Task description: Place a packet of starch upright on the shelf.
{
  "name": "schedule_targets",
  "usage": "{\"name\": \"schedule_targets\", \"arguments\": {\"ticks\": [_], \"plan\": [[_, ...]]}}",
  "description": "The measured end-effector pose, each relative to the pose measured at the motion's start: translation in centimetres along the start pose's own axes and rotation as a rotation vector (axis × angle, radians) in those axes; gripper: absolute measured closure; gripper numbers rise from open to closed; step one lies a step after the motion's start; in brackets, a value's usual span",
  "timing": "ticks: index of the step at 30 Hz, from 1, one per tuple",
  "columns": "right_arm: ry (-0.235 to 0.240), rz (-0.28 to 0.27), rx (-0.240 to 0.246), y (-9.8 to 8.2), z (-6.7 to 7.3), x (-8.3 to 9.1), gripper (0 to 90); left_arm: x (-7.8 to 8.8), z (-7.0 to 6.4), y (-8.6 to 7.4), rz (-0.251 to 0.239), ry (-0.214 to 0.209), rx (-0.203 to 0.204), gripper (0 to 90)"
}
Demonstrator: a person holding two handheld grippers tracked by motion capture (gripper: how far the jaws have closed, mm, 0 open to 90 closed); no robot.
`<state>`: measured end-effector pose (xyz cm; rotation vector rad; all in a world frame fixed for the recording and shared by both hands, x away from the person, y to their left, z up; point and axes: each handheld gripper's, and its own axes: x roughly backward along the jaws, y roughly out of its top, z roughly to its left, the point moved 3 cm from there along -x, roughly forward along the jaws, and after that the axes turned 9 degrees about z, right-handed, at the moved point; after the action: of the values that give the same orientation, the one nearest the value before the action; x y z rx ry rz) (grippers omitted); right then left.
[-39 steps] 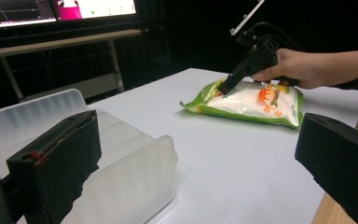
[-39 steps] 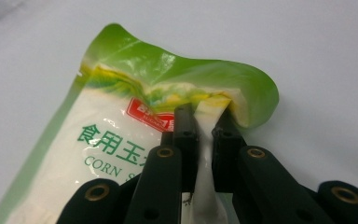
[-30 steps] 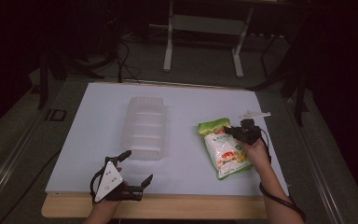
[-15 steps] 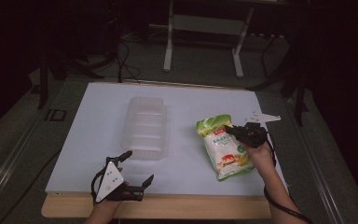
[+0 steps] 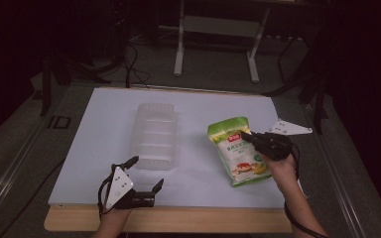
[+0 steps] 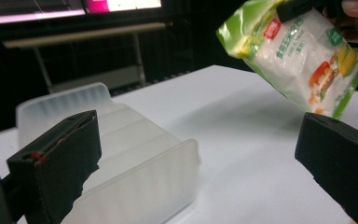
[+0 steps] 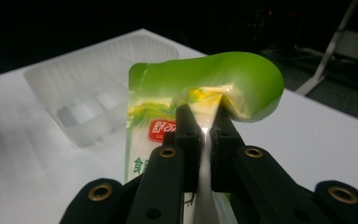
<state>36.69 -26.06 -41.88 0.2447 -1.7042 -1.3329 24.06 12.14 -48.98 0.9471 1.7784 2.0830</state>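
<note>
Holding: right hand-held gripper (image 5: 248, 135) pinches bag (image 5: 238, 156) near its top, above tabletop (image 5: 104, 114)
Left hand-held gripper (image 5: 146, 173): wide, empty
Tray (image 5: 155, 136): left of bag

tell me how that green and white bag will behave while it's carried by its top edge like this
The bag looks floppy: its green top curls over beside the right hand-held gripper, which pinches a fold. It probably hangs and swings, since the left gripper view shows it tilted clear of the table. The glossy film may slip.
</note>
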Motion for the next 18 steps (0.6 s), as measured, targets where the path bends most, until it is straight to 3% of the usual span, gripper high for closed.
{"name": "schedule_targets", "arguments": {"ticks": [2,3,4,5,10,13,18], "plan": [[-0.001,-0.014,0.012,0.6,0.4,0.6,85.3,0.0,0.0,0.4,0.013,-0.057,0.042,0.4],[-0.001,-0.014,0.012,0.6,0.4,0.6,85.3,0.0,0.0,0.4,0.013,-0.057,0.042,0.4],[-0.006,-0.029,0.024,1.3,0.9,1.3,85.2,0.1,-0.1,1.0,0.014,-0.105,0.075,0.4],[-0.006,-0.034,0.029,1.5,1.1,1.5,85.2,0.1,-0.2,1.4,0.012,-0.126,0.082,0.4],[-0.006,-0.072,0.04,2.5,2.0,2.6,85.2,0.2,-0.4,2.5,0.01,-0.141,0.062,0.4],[-0.008,-0.1,0.056,3.4,3.0,3.4,85.2,-0.3,-0.8,4.3,0.021,-0.165,0.038,0.3],[0.004,-0.135,0.088,4.8,4.5,4.4,85.2,-1.9,-0.9,6.1,0.063,-0.202,0.066,0.3]]}}
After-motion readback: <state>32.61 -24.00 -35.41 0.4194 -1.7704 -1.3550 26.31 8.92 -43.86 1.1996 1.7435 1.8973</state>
